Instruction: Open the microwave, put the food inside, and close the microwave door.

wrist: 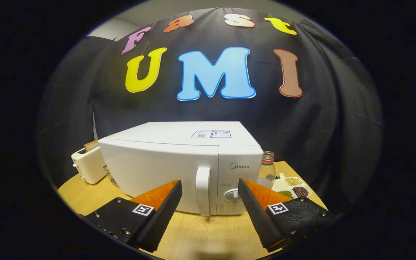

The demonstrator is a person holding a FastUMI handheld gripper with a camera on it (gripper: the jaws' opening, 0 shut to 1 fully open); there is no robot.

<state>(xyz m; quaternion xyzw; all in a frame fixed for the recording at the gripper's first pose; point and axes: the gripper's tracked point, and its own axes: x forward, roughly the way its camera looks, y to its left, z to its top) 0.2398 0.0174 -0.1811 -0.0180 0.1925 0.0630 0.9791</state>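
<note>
With its fingers spread apart and empty, the hand-held gripper (209, 187) should advance straight to straddle the microwave's (179, 159) vertical door handle (203, 190) before clamping.

- One microwave (179, 162), door closed
- One toaster (87, 165)
- One bottle (267, 169)
- One divided dish (291, 187) of beans
- One table (208, 234)
- One tool (209, 189), fingers spread apart

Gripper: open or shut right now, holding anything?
Gripper: open, holding nothing; the microwave door handle stands just ahead, between its fingers.
</note>
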